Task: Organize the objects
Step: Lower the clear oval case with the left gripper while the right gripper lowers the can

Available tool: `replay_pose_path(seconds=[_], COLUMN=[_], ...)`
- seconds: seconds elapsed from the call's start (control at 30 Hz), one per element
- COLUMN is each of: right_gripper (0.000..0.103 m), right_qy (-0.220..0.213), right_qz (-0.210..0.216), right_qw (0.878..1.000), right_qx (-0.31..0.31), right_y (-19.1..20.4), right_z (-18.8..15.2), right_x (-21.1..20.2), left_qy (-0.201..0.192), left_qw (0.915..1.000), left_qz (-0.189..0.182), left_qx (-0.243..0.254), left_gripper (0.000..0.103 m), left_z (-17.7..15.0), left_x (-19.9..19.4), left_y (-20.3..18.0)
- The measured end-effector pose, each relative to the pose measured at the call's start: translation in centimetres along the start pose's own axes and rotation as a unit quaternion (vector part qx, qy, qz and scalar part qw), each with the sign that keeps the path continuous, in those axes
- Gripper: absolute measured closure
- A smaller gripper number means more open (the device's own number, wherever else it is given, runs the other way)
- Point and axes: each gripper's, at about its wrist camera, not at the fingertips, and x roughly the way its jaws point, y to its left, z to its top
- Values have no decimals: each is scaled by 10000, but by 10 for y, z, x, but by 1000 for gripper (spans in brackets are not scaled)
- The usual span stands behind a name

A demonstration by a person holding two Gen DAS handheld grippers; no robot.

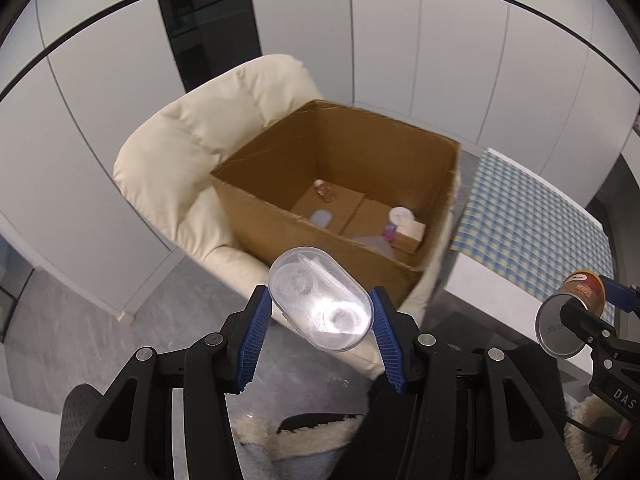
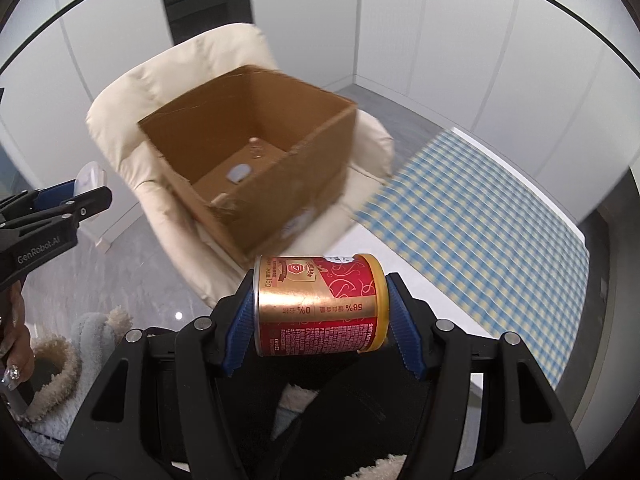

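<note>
My left gripper (image 1: 322,312) is shut on a clear oval plastic case (image 1: 320,300), its blue pads (image 1: 256,332) pressing both sides. My right gripper (image 2: 320,312) is shut on a red and gold can (image 2: 320,304) held sideways, yellow lid to the right. That can (image 1: 576,300) and the right gripper (image 1: 592,312) also show at the right edge of the left wrist view. An open cardboard box (image 1: 288,224) stands on a cream armchair (image 1: 192,152) ahead of both grippers. Small items (image 1: 404,228) lie on the box's floor. The box (image 2: 304,184) looks blurred in the right wrist view.
A table with a blue and yellow checked cloth (image 2: 480,208) lies to the right of the armchair (image 2: 168,72). Grey floor (image 1: 80,320) spreads below left. Fluffy pale fabric (image 2: 92,340) and a person's hand (image 2: 16,344) show low down. White wall panels and a dark doorway (image 1: 208,12) stand behind.
</note>
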Motion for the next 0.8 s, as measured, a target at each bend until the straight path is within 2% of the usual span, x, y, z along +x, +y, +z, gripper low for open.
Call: replay_pose_path(seconds=[0.37, 0.8], right_gripper=[39, 39], right_qy=[-15, -86], right_qz=[155, 151], right_qw=[9984, 9962], right_qx=[-552, -858], right_y=[39, 61], right_z=[29, 64], right_x=[26, 55], left_qy=[114, 73], left_qw=[9998, 9994], left_qz=[-80, -119], left_qx=[-128, -316], left_gripper=[52, 52], left_z=[9, 37], left_x=[23, 51], left_y=[0, 4])
